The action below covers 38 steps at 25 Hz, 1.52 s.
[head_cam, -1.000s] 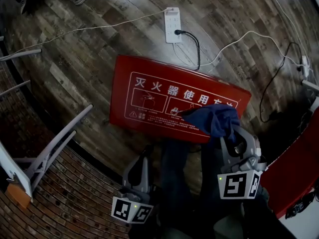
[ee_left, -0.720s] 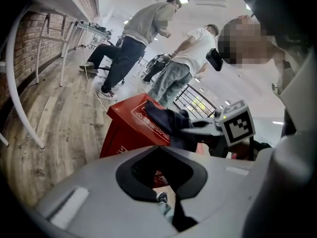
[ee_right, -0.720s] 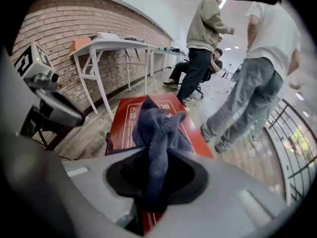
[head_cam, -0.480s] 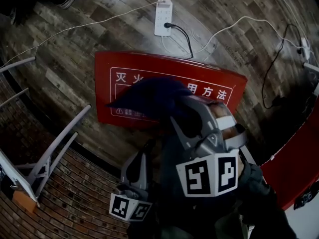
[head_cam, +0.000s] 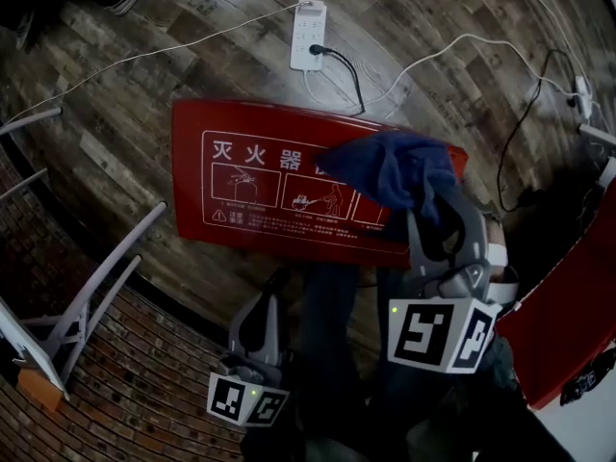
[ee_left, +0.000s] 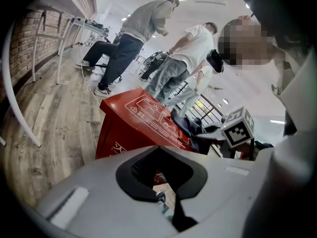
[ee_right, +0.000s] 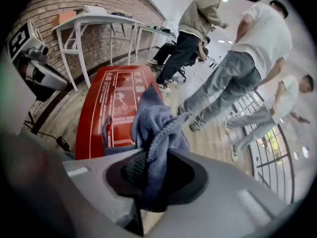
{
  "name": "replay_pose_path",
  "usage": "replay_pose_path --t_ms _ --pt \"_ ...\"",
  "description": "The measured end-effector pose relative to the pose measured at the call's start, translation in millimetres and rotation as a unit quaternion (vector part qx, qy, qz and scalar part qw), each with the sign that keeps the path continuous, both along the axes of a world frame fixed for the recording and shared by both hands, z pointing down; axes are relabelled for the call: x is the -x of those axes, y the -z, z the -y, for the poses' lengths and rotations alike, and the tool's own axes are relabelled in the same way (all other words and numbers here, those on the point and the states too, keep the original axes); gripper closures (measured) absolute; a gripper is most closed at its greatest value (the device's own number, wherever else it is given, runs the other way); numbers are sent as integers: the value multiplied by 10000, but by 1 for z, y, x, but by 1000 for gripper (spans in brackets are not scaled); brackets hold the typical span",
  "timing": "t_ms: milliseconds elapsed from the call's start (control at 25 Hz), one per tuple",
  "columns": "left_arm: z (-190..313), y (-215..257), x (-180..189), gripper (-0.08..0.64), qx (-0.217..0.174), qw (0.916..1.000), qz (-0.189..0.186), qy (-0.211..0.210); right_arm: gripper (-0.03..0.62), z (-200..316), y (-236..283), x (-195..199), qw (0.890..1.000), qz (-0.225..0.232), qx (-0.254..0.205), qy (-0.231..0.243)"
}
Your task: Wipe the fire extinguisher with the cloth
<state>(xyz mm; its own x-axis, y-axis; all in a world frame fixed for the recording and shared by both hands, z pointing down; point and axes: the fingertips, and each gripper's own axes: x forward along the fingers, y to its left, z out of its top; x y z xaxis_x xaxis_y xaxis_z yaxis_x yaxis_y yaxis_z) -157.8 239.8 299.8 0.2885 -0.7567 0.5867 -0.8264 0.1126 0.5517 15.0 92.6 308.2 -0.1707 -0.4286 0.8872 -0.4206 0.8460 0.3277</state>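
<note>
A red fire extinguisher box [head_cam: 241, 186] with white printed instructions lies flat on the wooden floor. My right gripper [head_cam: 430, 208] is shut on a bunched dark blue cloth [head_cam: 390, 166], which hangs over the right part of the box's top face. In the right gripper view the cloth [ee_right: 156, 128] fills the jaws, with the box [ee_right: 106, 103] beyond it. My left gripper [head_cam: 262, 314] is shut and holds nothing, below the box's near edge. In the left gripper view the box [ee_left: 133, 118], the cloth [ee_left: 185, 128] and the right gripper's marker cube [ee_left: 237, 128] show ahead.
A white power strip [head_cam: 308, 35] with cables [head_cam: 452, 51] lies beyond the box. White metal legs [head_cam: 96, 287] and a brick wall [head_cam: 125, 383] are at the left. Another red object [head_cam: 568, 316] sits at the right. Several people [ee_right: 237, 68] stand nearby.
The right gripper swung the cloth left across the box's top, then back to the right. It now sits over the box's right part. The left gripper has hardly moved.
</note>
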Motion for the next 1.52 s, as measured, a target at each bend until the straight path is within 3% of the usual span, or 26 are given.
replay_pose_path --t_ms 200,320,400,480,560,680,840,1040,1160,1320,1520 --pt "-1 1 -2 555 8 10000 36 -14 506 -19 0 103 9903 885 471 961" --pt "-1 3 -3 555 4 10000 33 -9 506 -41 -2 127 9801 1179 630 1466" --pt "-1 4 -4 555 -14 10000 4 2 506 -47 -1 111 9788 1372 770 1308" --pt "-2 6 -4 555 -33 10000 -10 2 506 -49 1 74 9819 1437 903 839" --pt "-3 5 -2 555 -29 10000 -17 16 506 -54 0 32 9871 1251 898 448" --pt "-7 2 1 555 -6 10000 -23 59 506 -72 -3 -7 9915 934 830 349" --pt "-9 -2 4 555 25 9999 17 96 506 -90 -5 0 9936 551 796 586" --pt "-11 -2 5 555 55 9999 61 108 506 -111 -7 77 9818 1099 887 1267" --pt "-11 -1 4 555 52 9999 72 75 506 -117 -8 95 9765 1229 947 1496" --pt "-11 2 4 555 36 10000 61 69 506 -115 -6 58 9781 1414 1122 1038" --pt "-13 1 7 555 45 9999 26 127 506 -121 -3 -15 9920 1000 689 348"
